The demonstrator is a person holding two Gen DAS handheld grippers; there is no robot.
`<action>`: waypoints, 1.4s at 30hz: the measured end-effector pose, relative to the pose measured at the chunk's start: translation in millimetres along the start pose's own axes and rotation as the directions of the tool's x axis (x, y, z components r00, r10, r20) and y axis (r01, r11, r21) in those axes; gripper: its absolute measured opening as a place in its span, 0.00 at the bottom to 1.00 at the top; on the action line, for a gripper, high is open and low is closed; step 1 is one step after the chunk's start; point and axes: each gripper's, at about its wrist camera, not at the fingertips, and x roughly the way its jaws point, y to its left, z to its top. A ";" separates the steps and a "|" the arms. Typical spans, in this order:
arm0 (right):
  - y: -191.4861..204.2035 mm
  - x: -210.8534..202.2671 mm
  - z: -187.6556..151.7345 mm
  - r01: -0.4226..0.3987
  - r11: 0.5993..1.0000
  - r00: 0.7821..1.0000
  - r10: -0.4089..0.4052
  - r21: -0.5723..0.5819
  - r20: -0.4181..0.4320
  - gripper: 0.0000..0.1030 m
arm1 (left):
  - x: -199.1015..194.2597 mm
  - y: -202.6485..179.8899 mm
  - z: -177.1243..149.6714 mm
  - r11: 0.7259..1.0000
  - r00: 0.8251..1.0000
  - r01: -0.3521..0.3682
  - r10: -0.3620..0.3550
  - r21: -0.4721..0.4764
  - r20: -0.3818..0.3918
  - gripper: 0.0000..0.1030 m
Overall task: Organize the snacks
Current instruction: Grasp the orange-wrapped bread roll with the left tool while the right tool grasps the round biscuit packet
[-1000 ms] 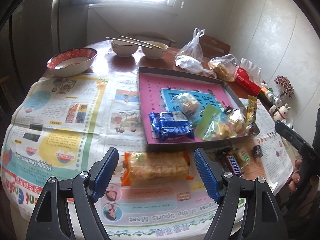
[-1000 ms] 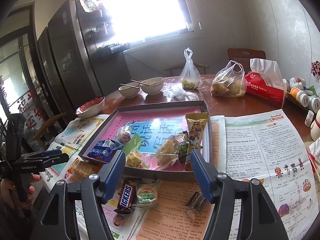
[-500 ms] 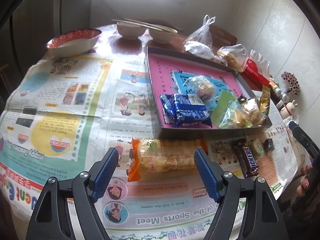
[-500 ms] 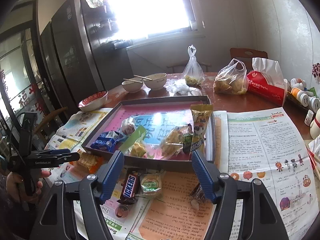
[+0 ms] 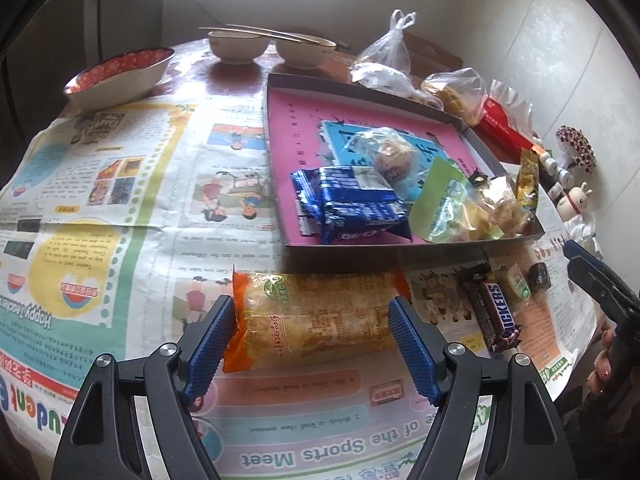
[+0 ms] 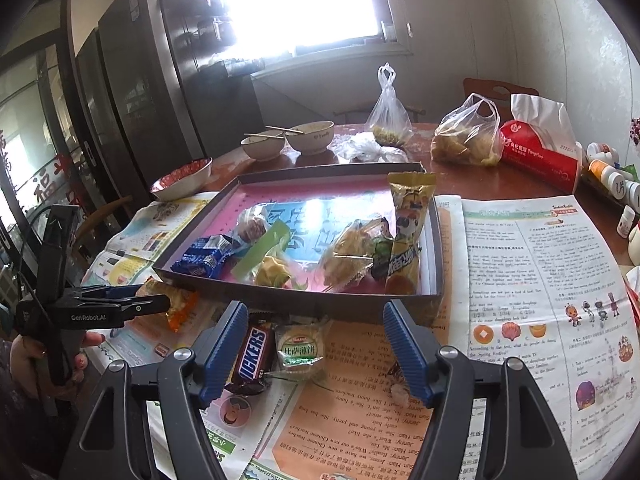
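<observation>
- My left gripper [image 5: 310, 334] is spread wide, pointing down at the long orange-ended clear pack of yellow crackers [image 5: 316, 316] lying flat on the newspaper [image 5: 120, 208]. The pack sits crosswise between the blue pads; its crinkled end looks right at the left pad [image 5: 210, 344], the other pad [image 5: 412, 350] is just beside its other end. I can't say either pad is actually pressing.
- Just beyond that pack is the shallow grey cardboard tray with the pink liner [image 5: 276, 128]. Inside: a blue foil biscuit pack [image 5: 352, 200], a round cake in a clear wrapper [image 5: 390, 156], a green-and-clear bag [image 5: 448, 208], and a tall yellow snack bag [image 6: 408, 232] leaning on the far side wall.
- My right gripper [image 6: 316, 350] is also gaping, nothing gripped. Between its pads on the newspaper lie a brown Snickers bar [image 6: 250, 354], close by the left pad, and a small round biscuit in a green-labelled wrapper [image 6: 301, 350] beside it. A small dark wrapped candy [image 6: 398, 372] sits by the right pad.
- Tray edge is just past the right gripper's tips.
- Off to the right gripper's left I can see the left gripper over the orange pack.
</observation>
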 end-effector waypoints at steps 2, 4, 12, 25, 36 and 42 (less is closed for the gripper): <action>0.5 2.0 -1.1 0.000 1.000 1.000 -0.001 -0.003 -0.006 0.68 | 0.7 -4.4 -0.8 1.000 1.000 0.005 -0.005 0.012 -0.003 0.77; 2.0 3.6 -1.8 0.001 1.000 1.000 -0.001 -0.007 -0.012 0.68 | 1.8 -9.7 -2.1 1.000 1.000 0.014 -0.013 0.027 -0.007 0.77; 5.1 12.8 -6.8 -0.002 1.000 0.999 0.001 -0.025 -0.049 0.69 | 3.3 -27.0 -6.3 0.996 0.999 0.032 -0.030 0.078 -0.016 0.77; 13.2 35.1 -20.6 0.062 0.994 0.988 -0.074 -0.094 -0.134 0.69 | 4.4 -39.9 -12.3 0.993 0.997 0.067 -0.063 0.100 -0.042 0.77; 19.7 51.7 -31.3 0.070 0.991 0.983 -0.087 -0.110 -0.162 0.43 | 7.0 -46.3 -15.2 0.990 0.993 0.106 -0.101 0.092 -0.058 0.77; 26.4 54.1 -32.1 0.075 0.989 0.984 -0.094 -0.131 -0.151 0.40 | 9.3 -53.9 -16.1 0.988 0.993 0.114 -0.109 0.100 -0.053 0.78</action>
